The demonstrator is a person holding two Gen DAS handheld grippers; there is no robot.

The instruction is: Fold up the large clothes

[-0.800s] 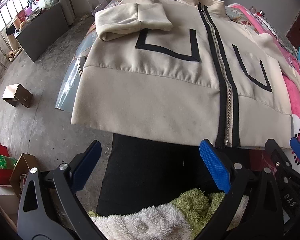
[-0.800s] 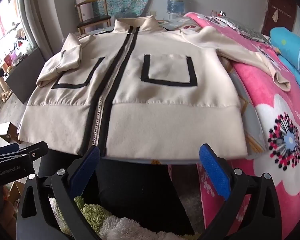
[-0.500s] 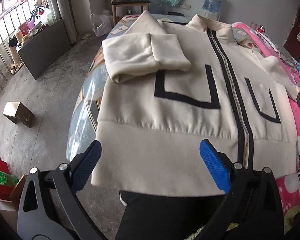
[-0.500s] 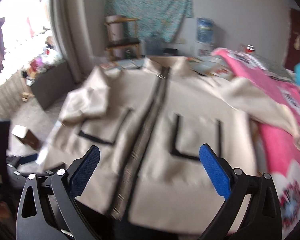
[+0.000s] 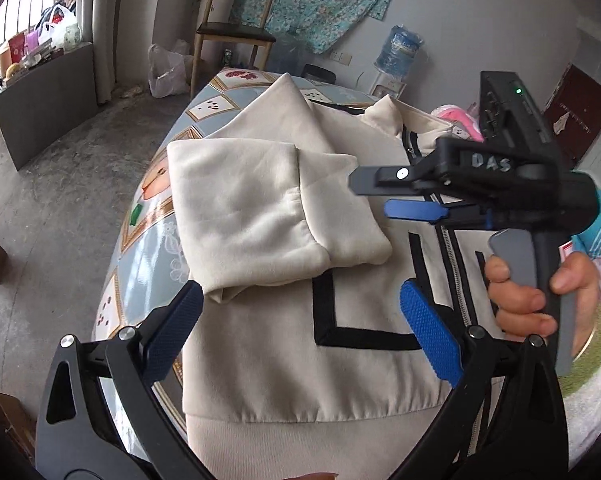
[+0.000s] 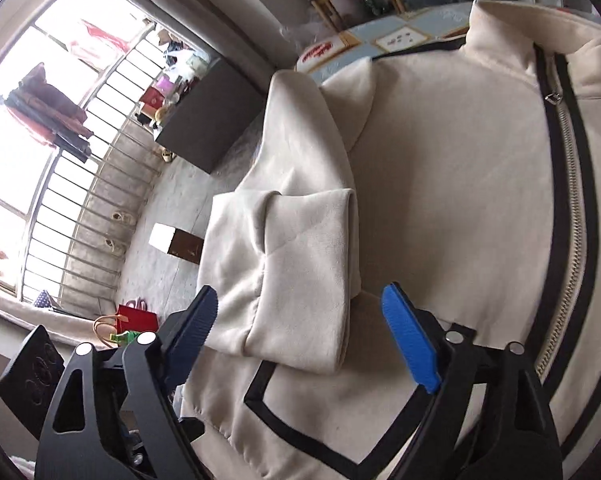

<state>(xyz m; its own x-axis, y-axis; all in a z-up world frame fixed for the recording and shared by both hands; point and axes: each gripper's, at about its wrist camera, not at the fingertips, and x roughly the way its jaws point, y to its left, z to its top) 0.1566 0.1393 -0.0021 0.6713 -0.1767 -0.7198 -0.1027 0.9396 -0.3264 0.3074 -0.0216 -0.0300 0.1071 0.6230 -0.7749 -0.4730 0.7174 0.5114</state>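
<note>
A cream jacket [image 5: 340,368] with black pocket outlines and a zip lies front up on the bed; it also shows in the right wrist view [image 6: 440,184]. Its left sleeve [image 5: 260,220] is folded over onto the chest, also in the right wrist view [image 6: 296,256]. My left gripper [image 5: 300,332] is open and empty, just above the jacket below the folded sleeve. My right gripper [image 6: 304,336] is open and empty, hovering at the cuff end of that sleeve. It appears in the left wrist view [image 5: 404,196], held sideways over the jacket's chest.
The bed [image 5: 148,240] has a patterned grey-blue cover and ends at the left over a concrete floor. A wooden chair [image 5: 232,28] and a water bottle [image 5: 398,50] stand behind the bed. A dark cabinet [image 5: 40,100] and a barred window [image 6: 60,160] are on the left.
Both grippers have moved forward over the jacket, from below its hem to the folded left sleeve. The right gripper has swung left and turned sideways. Both stayed open.
</note>
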